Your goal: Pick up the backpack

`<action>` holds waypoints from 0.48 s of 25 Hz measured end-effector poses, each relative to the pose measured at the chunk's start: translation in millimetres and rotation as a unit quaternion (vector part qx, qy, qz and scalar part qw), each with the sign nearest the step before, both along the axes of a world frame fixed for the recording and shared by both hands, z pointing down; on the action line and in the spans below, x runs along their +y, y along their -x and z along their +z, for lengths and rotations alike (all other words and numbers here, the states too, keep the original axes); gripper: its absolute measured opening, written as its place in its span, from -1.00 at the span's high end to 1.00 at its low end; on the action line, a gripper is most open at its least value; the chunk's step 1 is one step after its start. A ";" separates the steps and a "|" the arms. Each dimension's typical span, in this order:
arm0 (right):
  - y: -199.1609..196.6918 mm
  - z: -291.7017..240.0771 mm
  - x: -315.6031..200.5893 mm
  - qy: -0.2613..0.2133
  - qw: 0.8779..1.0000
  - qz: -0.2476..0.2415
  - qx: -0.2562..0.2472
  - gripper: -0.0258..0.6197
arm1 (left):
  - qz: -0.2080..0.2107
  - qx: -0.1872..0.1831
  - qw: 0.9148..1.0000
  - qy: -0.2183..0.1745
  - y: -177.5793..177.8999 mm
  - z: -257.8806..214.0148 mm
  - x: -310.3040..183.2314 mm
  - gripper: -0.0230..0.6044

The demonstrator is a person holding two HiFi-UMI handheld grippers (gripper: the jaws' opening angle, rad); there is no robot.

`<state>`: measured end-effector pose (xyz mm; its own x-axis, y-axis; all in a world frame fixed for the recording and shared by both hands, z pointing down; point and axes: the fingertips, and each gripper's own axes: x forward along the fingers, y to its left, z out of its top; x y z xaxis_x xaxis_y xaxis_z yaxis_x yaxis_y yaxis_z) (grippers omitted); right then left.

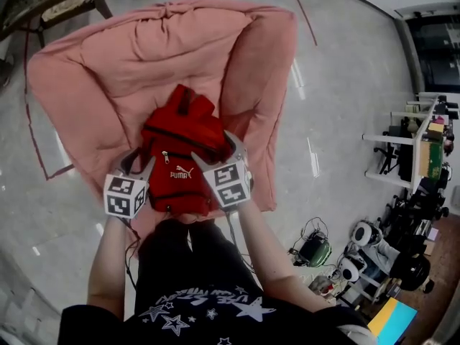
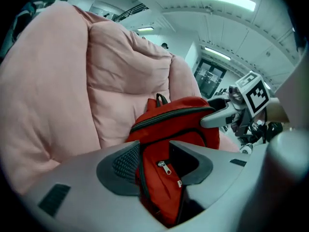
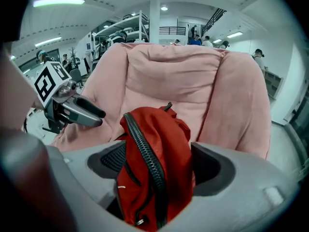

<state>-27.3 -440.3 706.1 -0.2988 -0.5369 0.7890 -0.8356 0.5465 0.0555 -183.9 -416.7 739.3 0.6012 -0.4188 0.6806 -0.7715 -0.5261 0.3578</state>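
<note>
A red backpack [image 1: 180, 146] with a white logo lies on the seat of a pink beanbag chair [image 1: 108, 70], right in front of me. My left gripper [image 1: 139, 162] is at its near left corner. In the left gripper view the jaws [image 2: 159, 166] stand apart with the front pocket and its zip pull between them, and a dark gap shows at the right pad. My right gripper [image 1: 219, 153] is at the near right corner. In its own view the jaws [image 3: 154, 170] are wide, with the backpack's [image 3: 159, 144] zippered side standing between them. Neither pair visibly squeezes the fabric.
The beanbag's tall back and side cushions [image 3: 174, 76] rise behind the backpack. My legs in black [image 1: 180, 264] are just below the chair's front edge. A wooden chair [image 1: 65, 6] stands at the far left. Cables and equipment [image 1: 316, 250] and shelving [image 1: 424, 142] fill the right side.
</note>
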 end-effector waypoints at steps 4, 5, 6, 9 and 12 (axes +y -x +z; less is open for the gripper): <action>1.4 12.8 -8.7 0.000 1.000 -0.008 0.010 -0.36 | 0.044 -0.045 0.998 -0.025 2.0 29.6 -19.3 0.22; 0.9 17.0 -11.3 -0.001 1.000 -0.012 0.017 -0.36 | 0.050 -0.051 0.997 -0.030 1.7 36.7 -25.4 0.17; 0.2 21.3 -13.3 -0.001 1.000 -0.017 0.025 -0.36 | 0.054 -0.053 0.997 -0.033 0.9 43.3 -31.3 0.12; -1.5 30.1 -18.0 -0.004 0.998 -0.033 0.046 -0.35 | 0.081 -0.063 0.994 -0.032 -6.8 58.3 -43.1 0.08; -0.7 31.7 -22.0 -0.009 0.998 -0.039 0.049 -0.34 | 0.118 -0.088 0.988 -0.042 -14.9 67.9 -49.7 0.08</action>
<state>-26.5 -462.2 737.8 -0.2625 -0.5291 0.8069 -0.7810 0.6076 0.1444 -169.0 -466.4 807.2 0.5637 -0.3398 0.7529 -0.6700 -0.7211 0.1762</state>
